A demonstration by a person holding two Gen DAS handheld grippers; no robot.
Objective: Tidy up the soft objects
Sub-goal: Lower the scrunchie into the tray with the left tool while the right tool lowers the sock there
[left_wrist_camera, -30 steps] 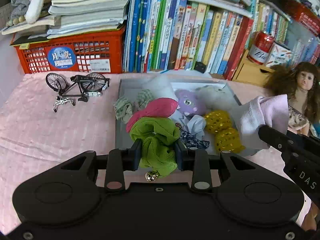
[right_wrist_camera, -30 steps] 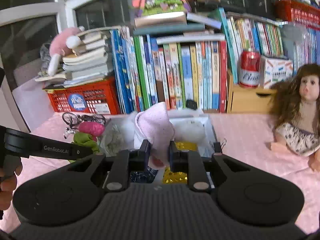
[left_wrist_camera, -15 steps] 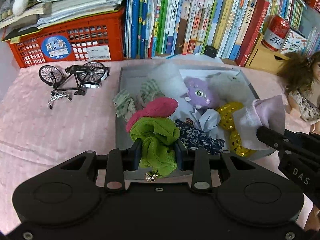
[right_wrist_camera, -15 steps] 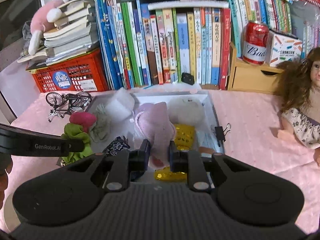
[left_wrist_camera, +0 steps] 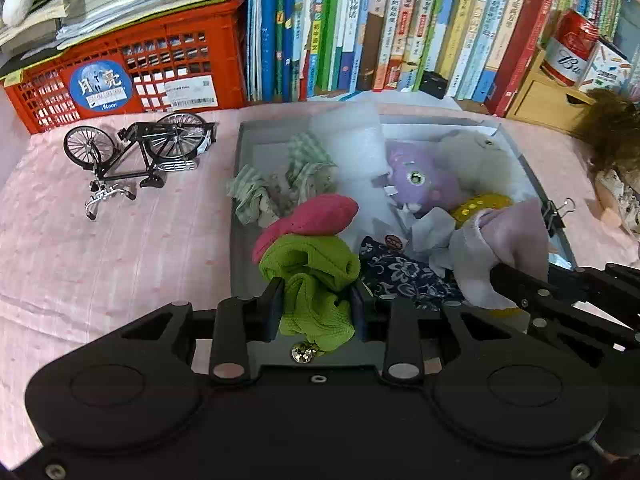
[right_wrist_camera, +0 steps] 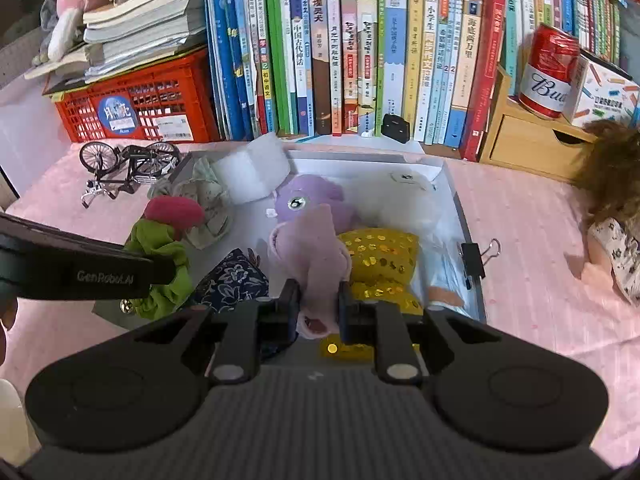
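My left gripper (left_wrist_camera: 316,306) is shut on a green and pink knitted soft toy (left_wrist_camera: 310,258) with a small bell, held over the near left edge of the grey box (left_wrist_camera: 240,148). The toy also shows in the right wrist view (right_wrist_camera: 164,248). My right gripper (right_wrist_camera: 318,312) is shut on a pale pink cloth (right_wrist_camera: 312,244), low over the box's middle; it shows in the left wrist view too (left_wrist_camera: 504,240). In the box lie a purple plush (right_wrist_camera: 308,200), a white plush (right_wrist_camera: 404,200), a yellow sequin piece (right_wrist_camera: 380,256), a blue floral cloth (right_wrist_camera: 236,280) and a green checked cloth (left_wrist_camera: 280,184).
A model bicycle (left_wrist_camera: 136,156) stands on the pink tablecloth left of the box. A red crate (left_wrist_camera: 120,76) with stacked books and a row of upright books (right_wrist_camera: 360,52) line the back. A doll (right_wrist_camera: 616,216) lies at the right. A binder clip (right_wrist_camera: 476,258) sits on the box's right rim.
Both grippers have come lower and closer over the box, each still holding its item. The pink cloth now hangs just above the box's contents.
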